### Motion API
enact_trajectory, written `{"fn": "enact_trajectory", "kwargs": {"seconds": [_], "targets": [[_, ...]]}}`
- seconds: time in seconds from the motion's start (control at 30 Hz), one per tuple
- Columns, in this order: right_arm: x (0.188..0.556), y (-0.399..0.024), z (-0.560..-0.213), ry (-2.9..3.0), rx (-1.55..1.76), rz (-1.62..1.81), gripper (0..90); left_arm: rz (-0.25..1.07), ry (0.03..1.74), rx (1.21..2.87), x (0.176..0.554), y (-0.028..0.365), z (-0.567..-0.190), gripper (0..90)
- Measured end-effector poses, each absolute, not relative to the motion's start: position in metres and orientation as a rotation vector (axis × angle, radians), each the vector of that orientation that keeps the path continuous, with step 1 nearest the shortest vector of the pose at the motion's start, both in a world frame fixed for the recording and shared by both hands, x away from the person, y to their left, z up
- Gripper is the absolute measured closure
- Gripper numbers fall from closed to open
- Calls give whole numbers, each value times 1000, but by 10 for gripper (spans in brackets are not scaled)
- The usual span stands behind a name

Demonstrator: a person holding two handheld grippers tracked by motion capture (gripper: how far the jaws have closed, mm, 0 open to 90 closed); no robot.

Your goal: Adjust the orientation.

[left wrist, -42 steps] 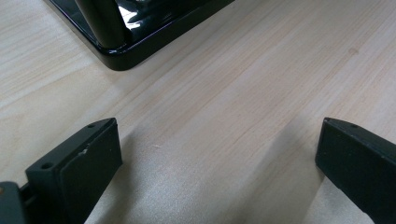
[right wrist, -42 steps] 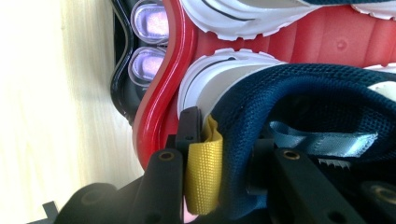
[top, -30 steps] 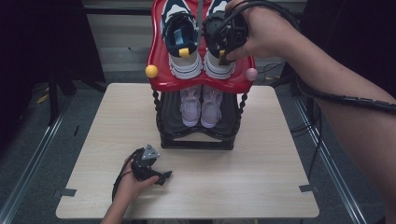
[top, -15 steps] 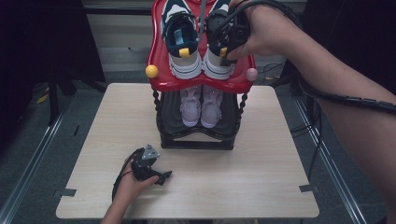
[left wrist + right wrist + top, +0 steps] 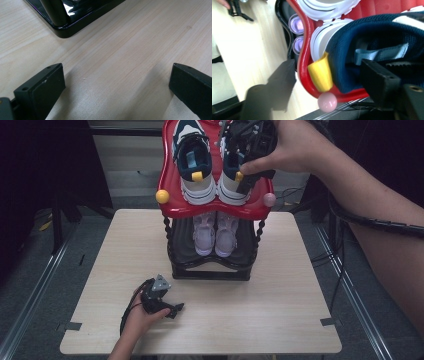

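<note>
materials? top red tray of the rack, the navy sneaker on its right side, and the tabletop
Red tray: looks like glossy moulded plastic, with a smooth curved rim and highlights. Navy sneaker: knit or mesh fabric collar with visible weave, a woven yellow heel tab, and a white sole that is probably rubber or foam. Tabletop: pale wood grain with a matte finish, likely laminate or veneer.

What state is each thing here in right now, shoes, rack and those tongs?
Right navy shoe: on red shelf, heel between opening right tongs.
Left navy shoe: upright beside it.
Lilac shoes: paired on lower shelf.
Left tongs: open, over table.
</note>
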State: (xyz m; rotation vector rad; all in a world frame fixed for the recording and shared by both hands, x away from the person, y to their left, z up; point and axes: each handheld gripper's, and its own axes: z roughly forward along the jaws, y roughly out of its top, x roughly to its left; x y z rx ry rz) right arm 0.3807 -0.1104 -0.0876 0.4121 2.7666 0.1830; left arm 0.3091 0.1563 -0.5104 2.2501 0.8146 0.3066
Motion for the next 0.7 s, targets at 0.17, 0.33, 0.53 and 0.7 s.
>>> {"fn": "enact_trajectory", "kwargs": {"seconds": [0.17, 0.33, 0.53, 0.7], "targets": [[378, -114, -83, 2783, 416, 166, 192, 307, 815, 2250, 309, 156, -510, 0], [375, -118, -81, 2796, 419, 167, 179, 307, 814, 2250, 309, 156, -510, 0], [372, -121, -84, 2816, 447, 153, 172, 307, 815, 2250, 309, 156, -510, 0], [369, -126, -87, 2819, 455, 165, 163, 307, 815, 2250, 309, 156, -510, 0]]}}
